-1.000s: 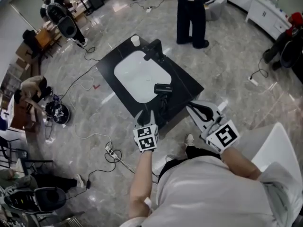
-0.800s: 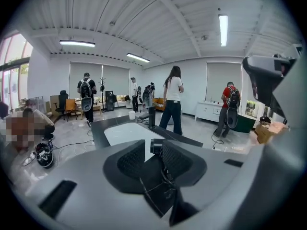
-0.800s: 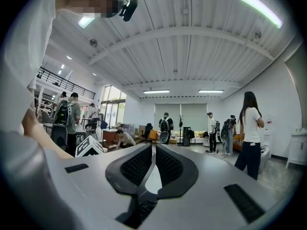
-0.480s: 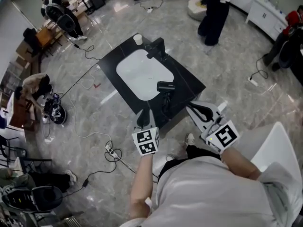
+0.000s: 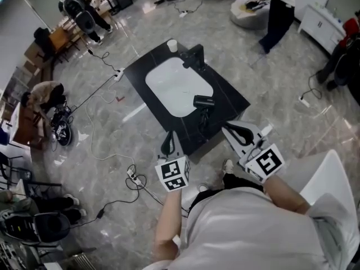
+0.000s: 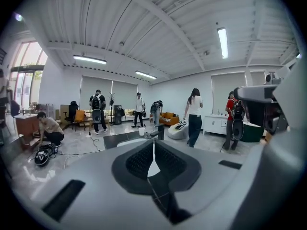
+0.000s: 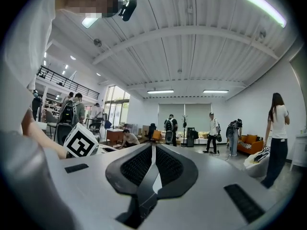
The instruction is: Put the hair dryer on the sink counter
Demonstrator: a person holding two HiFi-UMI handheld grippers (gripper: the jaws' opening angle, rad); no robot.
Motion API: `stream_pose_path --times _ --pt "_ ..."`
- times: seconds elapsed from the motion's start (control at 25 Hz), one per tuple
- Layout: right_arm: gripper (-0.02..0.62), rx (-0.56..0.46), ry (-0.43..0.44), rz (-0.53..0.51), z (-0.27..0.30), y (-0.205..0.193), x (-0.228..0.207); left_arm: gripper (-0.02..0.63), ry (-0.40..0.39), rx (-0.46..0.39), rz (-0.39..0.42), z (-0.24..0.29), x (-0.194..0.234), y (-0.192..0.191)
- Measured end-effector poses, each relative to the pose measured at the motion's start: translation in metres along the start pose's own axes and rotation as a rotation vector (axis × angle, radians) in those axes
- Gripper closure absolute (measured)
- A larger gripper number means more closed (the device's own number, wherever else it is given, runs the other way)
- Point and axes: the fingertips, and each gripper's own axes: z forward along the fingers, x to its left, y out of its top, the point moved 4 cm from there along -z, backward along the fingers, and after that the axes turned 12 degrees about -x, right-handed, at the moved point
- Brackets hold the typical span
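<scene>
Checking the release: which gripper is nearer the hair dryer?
Right, it seems. The right gripper hangs just right of the hair dryer; the left gripper, jaws just closed empty, sits farther off, lower left.

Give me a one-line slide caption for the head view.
Hair dryer on the sink counter beside the basin; left gripper, jaws just closed, and right gripper both empty.

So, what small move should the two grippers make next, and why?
Probably just draw both back and stop. The hair dryer already lies on the black sink counter, at the edge of the white basin. The left gripper, whose jaws have just been closing on nothing, and the shut, empty right gripper are both apart from it.
</scene>
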Motion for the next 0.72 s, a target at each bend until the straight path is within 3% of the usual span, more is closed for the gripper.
stream_pose_path --times 0.28,0.72 --pt "0.548 0.004 0.018 0.003 0.005 0.0 0.014 0.604 0.034 -0.03 -0.034 -0.02 0.012 0.013" --pt "0.548 0.025 0.008 -0.007 0.006 -0.005 0.035 0.604 0.06 -0.113 -0.015 -0.058 0.025 0.024"
